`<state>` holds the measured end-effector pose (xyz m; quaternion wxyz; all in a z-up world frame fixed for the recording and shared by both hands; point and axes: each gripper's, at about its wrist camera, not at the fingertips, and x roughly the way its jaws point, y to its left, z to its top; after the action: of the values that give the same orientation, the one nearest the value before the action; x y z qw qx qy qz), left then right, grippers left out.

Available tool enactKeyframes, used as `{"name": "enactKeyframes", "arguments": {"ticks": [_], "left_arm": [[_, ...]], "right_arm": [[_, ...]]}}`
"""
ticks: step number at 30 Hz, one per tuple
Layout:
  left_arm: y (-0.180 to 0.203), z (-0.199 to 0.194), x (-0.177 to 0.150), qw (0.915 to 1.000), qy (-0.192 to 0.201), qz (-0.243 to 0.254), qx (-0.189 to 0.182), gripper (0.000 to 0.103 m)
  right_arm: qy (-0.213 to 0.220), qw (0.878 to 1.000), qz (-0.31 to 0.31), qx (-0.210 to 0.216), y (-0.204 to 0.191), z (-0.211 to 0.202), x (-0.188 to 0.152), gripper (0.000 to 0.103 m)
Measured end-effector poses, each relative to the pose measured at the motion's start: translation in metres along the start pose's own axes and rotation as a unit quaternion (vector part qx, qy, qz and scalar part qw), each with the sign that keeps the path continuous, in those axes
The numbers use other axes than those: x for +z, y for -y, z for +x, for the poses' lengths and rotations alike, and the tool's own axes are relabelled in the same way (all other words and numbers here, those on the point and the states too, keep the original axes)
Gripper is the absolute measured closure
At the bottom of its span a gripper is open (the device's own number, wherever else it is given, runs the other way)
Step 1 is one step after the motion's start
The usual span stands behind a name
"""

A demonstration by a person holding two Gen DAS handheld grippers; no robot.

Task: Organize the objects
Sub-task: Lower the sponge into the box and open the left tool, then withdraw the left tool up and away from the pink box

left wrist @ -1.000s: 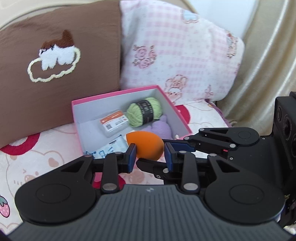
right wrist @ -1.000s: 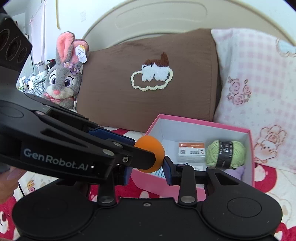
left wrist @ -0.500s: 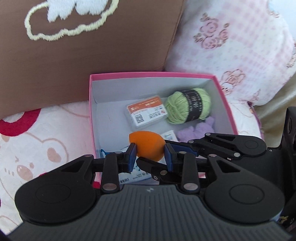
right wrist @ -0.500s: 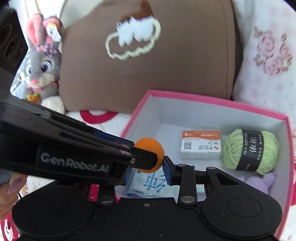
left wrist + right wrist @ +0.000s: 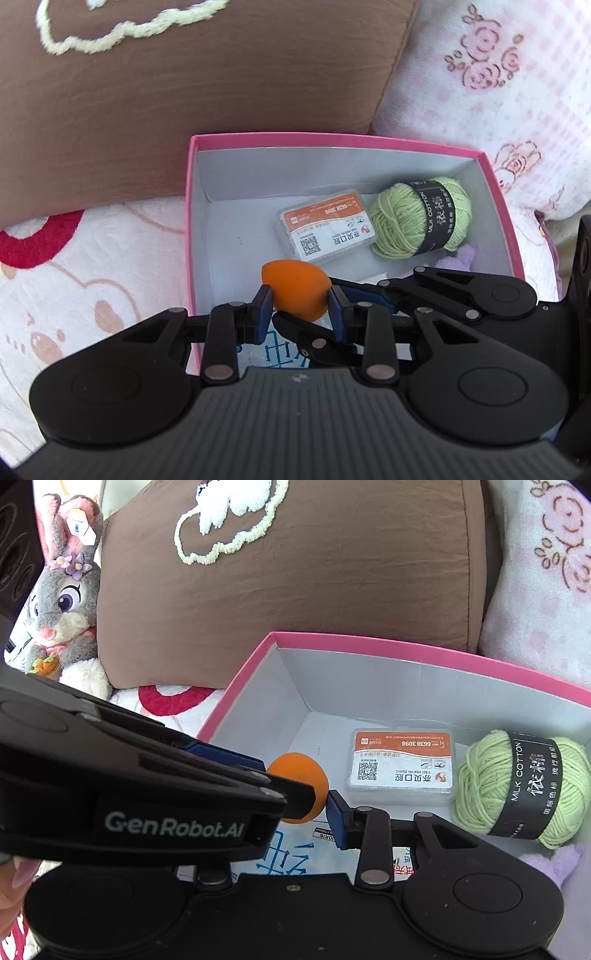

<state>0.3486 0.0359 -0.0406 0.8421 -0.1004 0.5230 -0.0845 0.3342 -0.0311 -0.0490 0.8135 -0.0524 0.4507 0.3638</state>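
Fingers of my left gripper (image 5: 297, 308) are pinched narrow on an orange sponge (image 5: 295, 290), a smooth, matte egg shape with its pointed end sticking out ahead of the blue pads. My right gripper (image 5: 308, 808) comes in from the side across the same sponge (image 5: 301, 775); its fingers are easing apart, with one blue pad just beside the sponge's rounded end and the other hidden behind my left gripper's black body.

Both grippers angle steeply down, holding the sponge above the near left part of a pink cardboard box (image 5: 258, 137) with a plain white inside. Below lies a white packet with blue print (image 5: 291, 853). Farther in sit a clear plastic case with an orange label (image 5: 327, 230) and a soft ball of green yarn (image 5: 421, 218) in a black band. I see a fuzzy lilac thing (image 5: 458, 258) at the right wall. The box rests on a quilted bed cover (image 5: 92, 258), against a brown pillow (image 5: 184, 92).
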Motion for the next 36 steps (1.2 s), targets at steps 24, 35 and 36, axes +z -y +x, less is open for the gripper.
{"name": "enactKeyframes", "arguments": {"ticks": [24,35,36], "left_arm": [[-0.019,-0.047,-0.037,0.9983,0.057,0.006,-0.012,0.073],[-0.013,-0.089,-0.062,0.9979,0.055,0.032,-0.015,0.073],[-0.012,-0.093,-0.065,0.9978,0.054,0.035,-0.013,0.073]], "right_arm": [[0.051,0.998,0.009,-0.036,-0.006,-0.053,-0.028,0.060],[0.074,0.996,0.002,-0.051,-0.027,-0.103,-0.047,0.059],[0.078,0.996,0.004,-0.049,-0.028,-0.108,-0.049,0.059]]}}
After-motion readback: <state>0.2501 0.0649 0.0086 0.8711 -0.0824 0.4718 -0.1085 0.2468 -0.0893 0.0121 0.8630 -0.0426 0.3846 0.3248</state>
